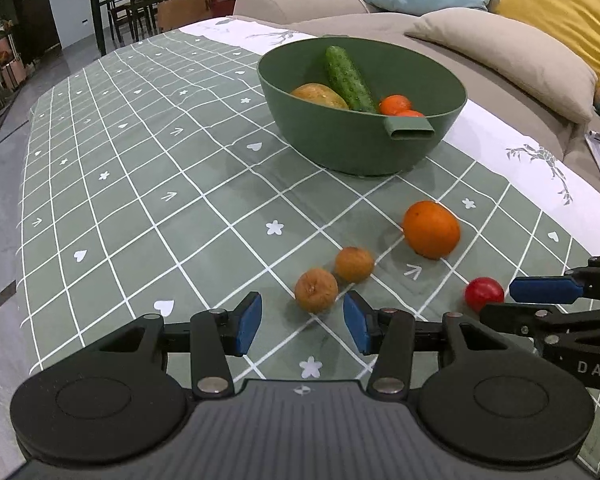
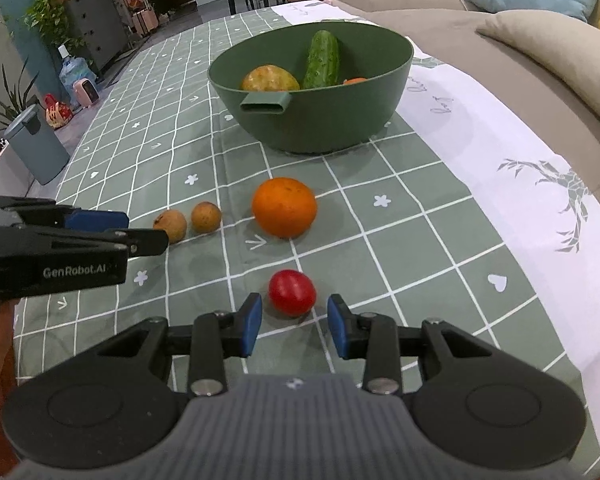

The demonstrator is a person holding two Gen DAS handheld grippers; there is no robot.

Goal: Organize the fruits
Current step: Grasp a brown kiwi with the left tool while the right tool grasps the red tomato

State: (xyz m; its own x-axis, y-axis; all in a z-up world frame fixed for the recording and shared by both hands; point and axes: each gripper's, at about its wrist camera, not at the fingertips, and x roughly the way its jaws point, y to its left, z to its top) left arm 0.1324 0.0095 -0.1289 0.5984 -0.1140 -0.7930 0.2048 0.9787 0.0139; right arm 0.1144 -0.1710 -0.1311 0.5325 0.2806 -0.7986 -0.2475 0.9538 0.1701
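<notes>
The table [image 1: 140,160] lay under a green checked cloth [image 2: 400,208] with a white printed border, and its far and right edges ran close along a beige sofa [image 1: 500,52] piled with blue, tan and yellow cushions. To the left the cloth stretched bare toward that edge, leaving wide room there.

A deep, smooth green bowl [image 1: 340,140] with a small tab handle stood toward the far side, holding a bumpy cucumber [image 1: 348,80], a yellowish round fruit [image 1: 320,96] and small tangerines [image 1: 396,105].

Nearer, on the cloth, sat a large orange [image 2: 284,207], well apart from the bowl. Left of it two small brown, rough-skinned fruits [image 1: 316,290] lay just beside each other. A glossy red tomato [image 2: 293,292] rested nearest the right side.

The left gripper [image 1: 303,324] hovered low with its blue-padded fingers spread wide, the nearer brown fruit just ahead of the gap and touching neither pad. The right gripper [image 2: 294,322] was likewise spread, the tomato sitting at the mouth between its pads [image 2: 254,320], not clasped. The two tools stood side by side, near each other, with the orange between them and the bowl.
</notes>
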